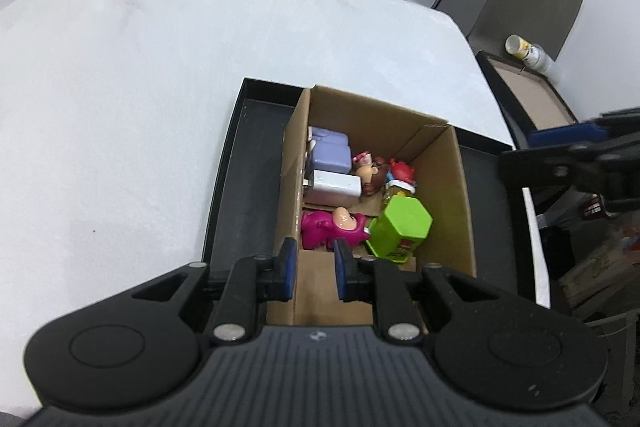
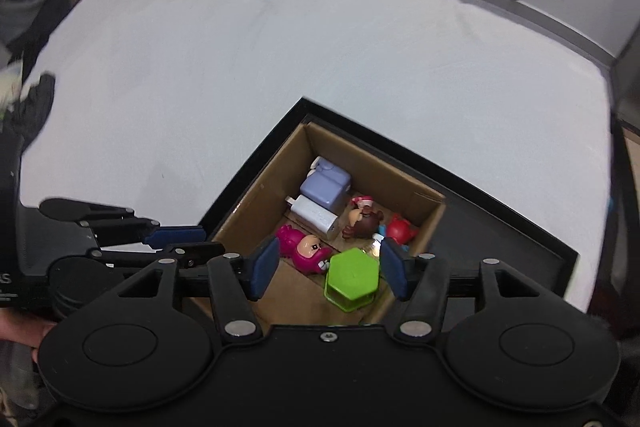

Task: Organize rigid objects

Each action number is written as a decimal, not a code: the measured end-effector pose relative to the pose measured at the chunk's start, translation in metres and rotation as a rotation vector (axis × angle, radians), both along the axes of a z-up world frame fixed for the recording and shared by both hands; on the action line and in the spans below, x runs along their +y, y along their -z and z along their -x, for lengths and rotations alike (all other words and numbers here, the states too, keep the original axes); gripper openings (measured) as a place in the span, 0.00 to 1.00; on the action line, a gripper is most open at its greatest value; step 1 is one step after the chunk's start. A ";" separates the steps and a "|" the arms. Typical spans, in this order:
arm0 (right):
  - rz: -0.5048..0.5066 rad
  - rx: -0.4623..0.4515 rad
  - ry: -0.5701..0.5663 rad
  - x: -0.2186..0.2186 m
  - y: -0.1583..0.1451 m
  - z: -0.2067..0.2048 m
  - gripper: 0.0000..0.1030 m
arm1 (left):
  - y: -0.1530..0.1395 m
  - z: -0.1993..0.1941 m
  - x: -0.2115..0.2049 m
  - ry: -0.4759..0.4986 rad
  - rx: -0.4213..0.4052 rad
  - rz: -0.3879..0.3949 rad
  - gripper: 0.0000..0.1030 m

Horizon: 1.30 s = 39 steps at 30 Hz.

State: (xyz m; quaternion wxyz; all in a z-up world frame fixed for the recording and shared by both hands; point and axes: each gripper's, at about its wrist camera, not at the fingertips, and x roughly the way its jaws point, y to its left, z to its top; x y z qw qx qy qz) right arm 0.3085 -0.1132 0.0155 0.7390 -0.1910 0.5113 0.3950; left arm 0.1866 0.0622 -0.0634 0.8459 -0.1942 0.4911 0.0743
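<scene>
Toys point(image 2: 310, 249) fill box point(image 2: 256, 195); red one point(image 2: 400, 229) seemingly half-hidden.

A cardboard box point(image 1: 442, 167) sits inside a shallow tray point(image 1: 248, 163) at the near right part of the counter point(image 1: 160, 87). In the box, two chargers point(image 1: 330, 151) lie at the far left, with a power adapter point(image 1: 334, 185) just in front of them. A bear figurine point(image 1: 374, 171) lies right of these. Nearer, a doll point(image 1: 336, 223) lies left of a hexagonal-capped container point(image 1: 402, 227).

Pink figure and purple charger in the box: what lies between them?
A white charger lies between the pink figure and the purple charger, clearest in the right wrist view.
</scene>
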 end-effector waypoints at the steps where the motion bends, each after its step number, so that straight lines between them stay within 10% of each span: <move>1: -0.008 -0.005 0.018 -0.006 -0.007 0.003 0.58 | -0.005 0.003 0.000 0.000 -0.006 0.002 0.17; 14: -0.127 -0.080 0.233 -0.086 -0.089 0.065 0.92 | -0.057 0.047 0.003 0.004 -0.074 0.017 0.45; 26: -0.188 -0.191 0.412 -0.125 -0.122 0.124 0.97 | -0.103 0.091 -0.006 0.054 -0.152 -0.021 0.75; 39: -0.289 -0.317 0.503 -0.156 -0.112 0.183 1.00 | -0.133 0.137 -0.009 0.087 -0.247 -0.062 0.83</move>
